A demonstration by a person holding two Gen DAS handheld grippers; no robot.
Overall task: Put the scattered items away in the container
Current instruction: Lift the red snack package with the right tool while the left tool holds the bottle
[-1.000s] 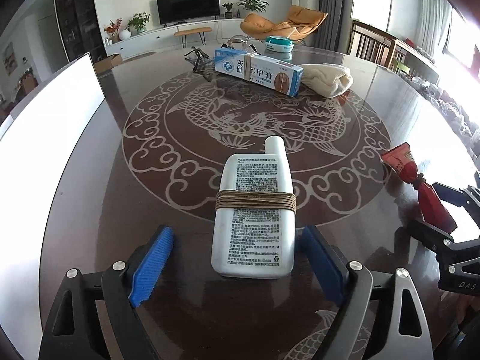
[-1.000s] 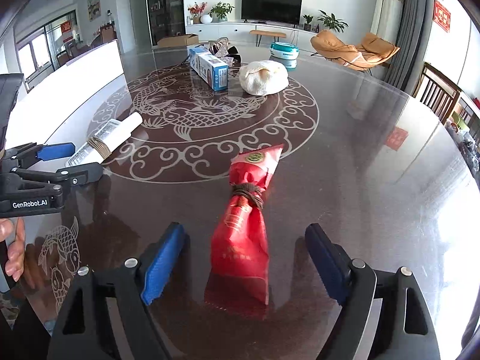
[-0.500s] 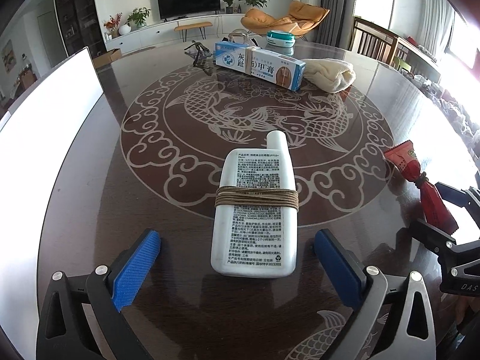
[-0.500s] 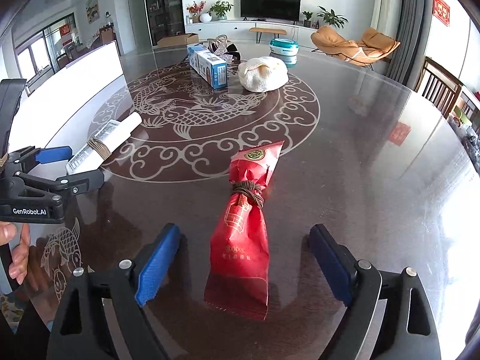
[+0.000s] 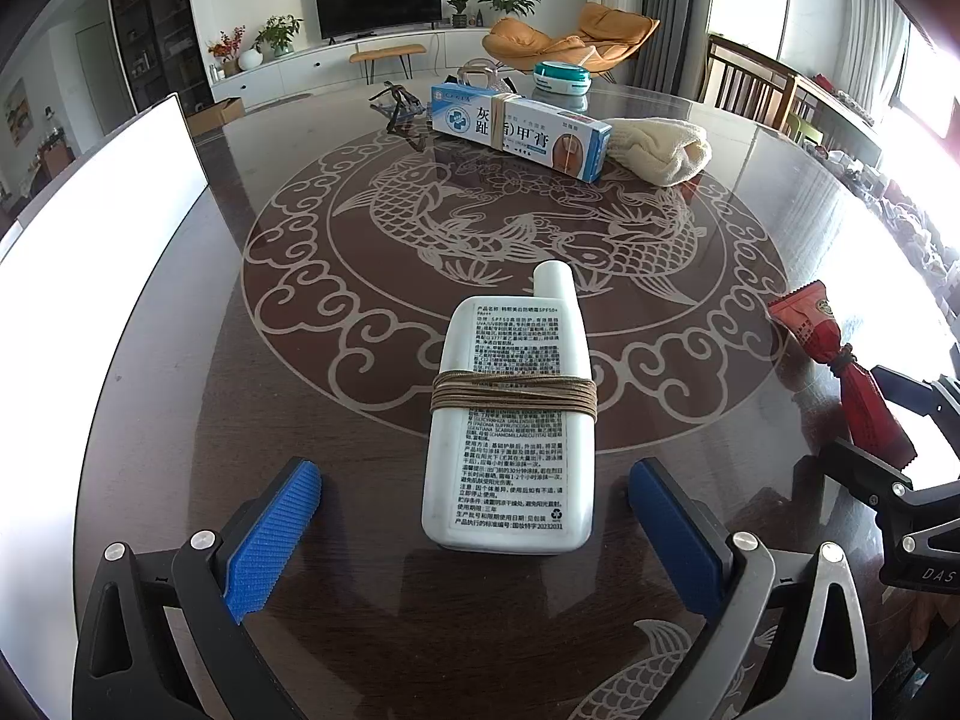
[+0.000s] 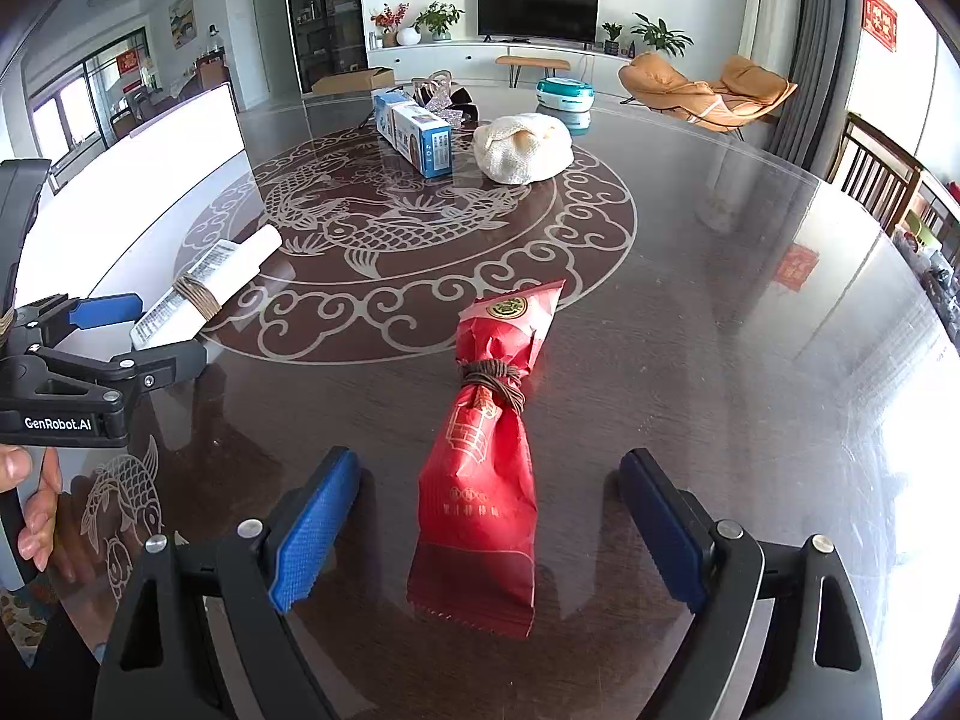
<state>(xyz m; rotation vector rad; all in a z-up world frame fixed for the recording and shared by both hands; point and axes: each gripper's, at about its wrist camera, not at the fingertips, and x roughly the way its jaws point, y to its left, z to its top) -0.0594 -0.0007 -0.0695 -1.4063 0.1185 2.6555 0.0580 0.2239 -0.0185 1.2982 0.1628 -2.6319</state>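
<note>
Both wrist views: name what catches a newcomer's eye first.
A white bottle bound with brown cord lies between the open jaws of the left hand-held gripper. A red packet, tied the same way, lies between the right hand-held gripper's open jaws, both on a dark fish-patterned table.

Your left gripper [image 5: 474,501] has spread its jaws: a second ago the blue pads stood close beside the white sunscreen bottle [image 5: 510,426], and now they sit well out toward the lower corners of the left wrist frame, clear of it on both sides. Your right gripper [image 6: 489,510] has also widened around the red snack packet [image 6: 483,468], though less; its pads have slid slightly outward and touch nothing. In each view, the item between the jaws shows a little lower in frame.
</note>
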